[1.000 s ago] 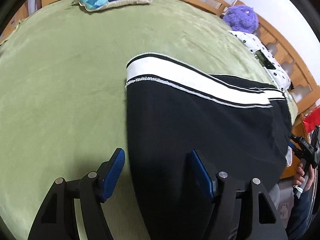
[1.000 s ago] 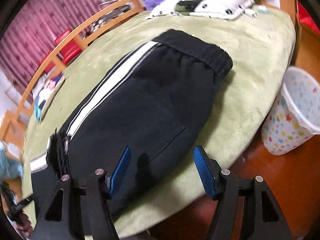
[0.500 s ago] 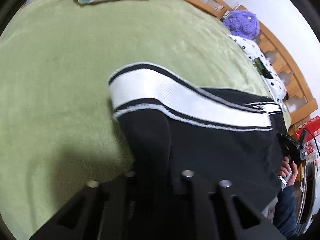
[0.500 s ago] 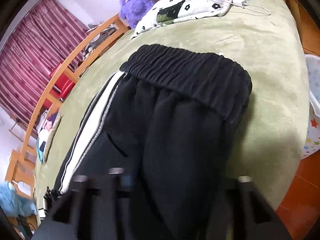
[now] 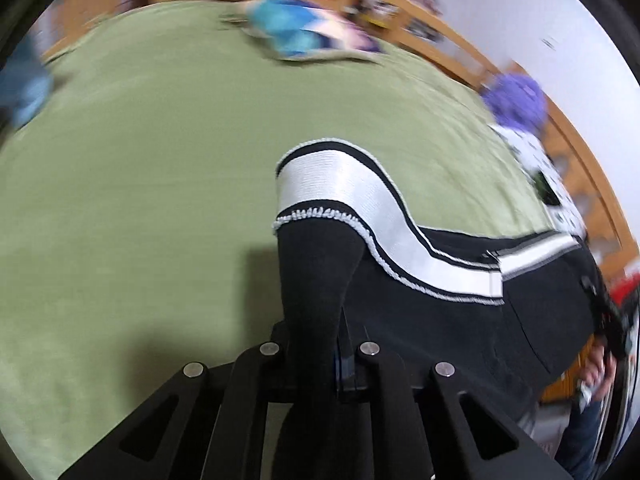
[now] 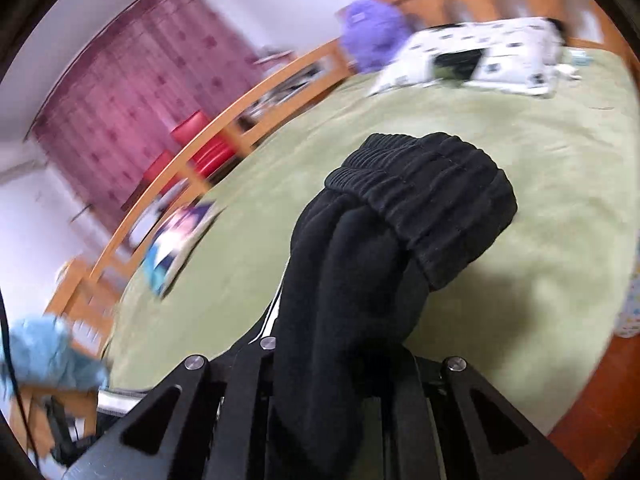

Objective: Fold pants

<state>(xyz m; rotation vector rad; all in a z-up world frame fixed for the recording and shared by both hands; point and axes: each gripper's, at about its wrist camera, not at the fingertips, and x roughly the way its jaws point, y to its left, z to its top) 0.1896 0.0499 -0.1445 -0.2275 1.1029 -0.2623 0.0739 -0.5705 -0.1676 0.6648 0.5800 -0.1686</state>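
Note:
Black pants (image 5: pixel 440 312) with a broad white side stripe (image 5: pixel 340 188) lie on a green bed cover (image 5: pixel 140 200). My left gripper (image 5: pixel 316 344) is shut on the leg hem end, and the cloth rises bunched from between its jaws. My right gripper (image 6: pixel 320 360) is shut on the waist end; the black elastic waistband (image 6: pixel 424 184) hangs lifted above the bed. The other gripper and the person's hand (image 5: pixel 600 364) show at the right edge of the left wrist view.
A blue patterned cushion (image 5: pixel 296 36) and a purple plush toy (image 5: pixel 516 96) lie at the far side of the bed. A black-and-white spotted pillow (image 6: pixel 480 56) is by the wooden bed rail (image 6: pixel 200 144). A patterned bin (image 6: pixel 628 308) stands beside the bed.
Both grippers went from open over the pants to shut on the cloth. Both ends of the pants have been lifted off the bed, and the views have swung.

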